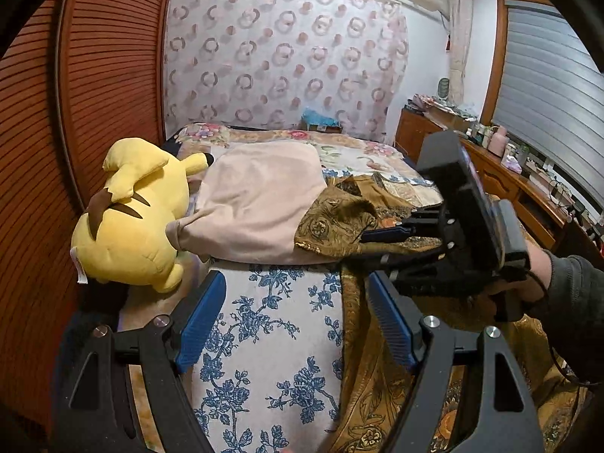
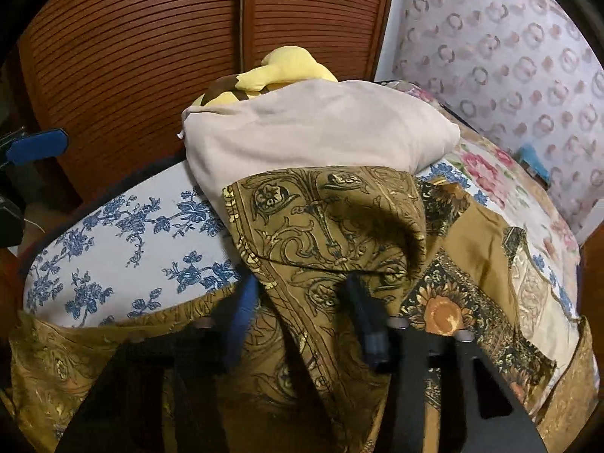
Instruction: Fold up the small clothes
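An olive-brown patterned garment [image 1: 336,226] [image 2: 328,219] lies rumpled on the bed, partly over a beige pillow. My right gripper [image 1: 372,236] [image 2: 302,294] has its fingers in a raised fold of the garment and holds it up off the bed. In the right wrist view the fingers are blurred and the cloth hangs between them. My left gripper [image 1: 298,313] is open and empty, hovering over the blue-flowered bedcover [image 1: 271,339] just left of the garment's edge.
A beige pillow [image 1: 256,200] [image 2: 309,128] and a yellow plush toy [image 1: 132,219] [image 2: 279,68] lie at the bed's far side by a slatted wooden wardrobe [image 1: 94,75]. A wooden sideboard [image 1: 509,181] with small items stands right. A curtain [image 1: 283,56] hangs behind the bed.
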The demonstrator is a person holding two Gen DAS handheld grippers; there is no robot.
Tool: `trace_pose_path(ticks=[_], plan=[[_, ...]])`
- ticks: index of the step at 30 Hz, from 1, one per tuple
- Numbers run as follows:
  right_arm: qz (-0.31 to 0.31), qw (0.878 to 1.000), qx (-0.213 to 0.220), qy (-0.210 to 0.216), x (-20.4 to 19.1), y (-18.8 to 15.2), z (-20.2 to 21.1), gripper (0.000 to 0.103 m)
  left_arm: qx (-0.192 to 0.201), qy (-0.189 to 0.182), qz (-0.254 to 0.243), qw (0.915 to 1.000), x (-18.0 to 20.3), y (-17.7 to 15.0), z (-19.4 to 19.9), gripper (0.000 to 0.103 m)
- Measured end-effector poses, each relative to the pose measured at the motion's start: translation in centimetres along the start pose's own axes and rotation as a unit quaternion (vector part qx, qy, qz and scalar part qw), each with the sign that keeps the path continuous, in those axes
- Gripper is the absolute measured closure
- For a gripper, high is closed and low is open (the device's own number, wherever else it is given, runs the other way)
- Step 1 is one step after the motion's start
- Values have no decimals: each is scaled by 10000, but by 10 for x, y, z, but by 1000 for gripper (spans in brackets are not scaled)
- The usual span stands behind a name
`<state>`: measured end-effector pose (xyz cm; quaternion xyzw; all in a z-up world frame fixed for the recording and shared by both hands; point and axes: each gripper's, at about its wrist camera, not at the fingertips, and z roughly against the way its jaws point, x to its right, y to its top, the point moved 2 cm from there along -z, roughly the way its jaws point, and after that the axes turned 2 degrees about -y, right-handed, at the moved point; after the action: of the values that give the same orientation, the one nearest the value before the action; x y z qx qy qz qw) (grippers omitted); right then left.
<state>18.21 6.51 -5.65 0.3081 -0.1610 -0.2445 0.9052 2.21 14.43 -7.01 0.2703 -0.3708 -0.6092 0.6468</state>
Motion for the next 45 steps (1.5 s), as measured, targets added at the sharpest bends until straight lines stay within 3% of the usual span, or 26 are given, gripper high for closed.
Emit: trace_pose_path(ticks=[2, 5, 13, 17, 19, 23, 24, 37, 45], plan=[[-106, 9999, 116, -22, 1, 2, 9, 87, -11, -14, -19, 10000, 2, 0, -1, 25], [-325, 9986, 400, 79, 6, 2, 28, 92, -19, -22, -65, 10000, 5, 1, -2, 25], [-927, 9915, 900, -116, 37, -13, 61, 94, -86, -105, -187, 9997, 18, 4, -9, 25], [-1334, 9845, 1051, -447, 57, -38, 81, 94, -96, -169, -247, 9995, 25, 9, -12, 25], [-1530, 9788, 1119, -776, 65, -53, 91, 84, -103, -209, -266, 9994, 28, 11, -15, 25], [-1700, 9735, 1108, -1054, 74, -77, 104, 53, -179, -269, -328, 9989, 36, 19, -28, 25], [-1732, 9727, 1054, -1128, 77, -85, 105, 50, -198, -293, -342, 9988, 37, 21, -31, 25], [-2105, 9655, 278, -1505, 112, -180, 115, 49, -637, -546, -755, 9936, 69, 58, -104, 25], [-2208, 9644, -36, -1454, 120, -198, 93, 49, -998, -572, -723, 9907, 67, 80, -155, 45]])
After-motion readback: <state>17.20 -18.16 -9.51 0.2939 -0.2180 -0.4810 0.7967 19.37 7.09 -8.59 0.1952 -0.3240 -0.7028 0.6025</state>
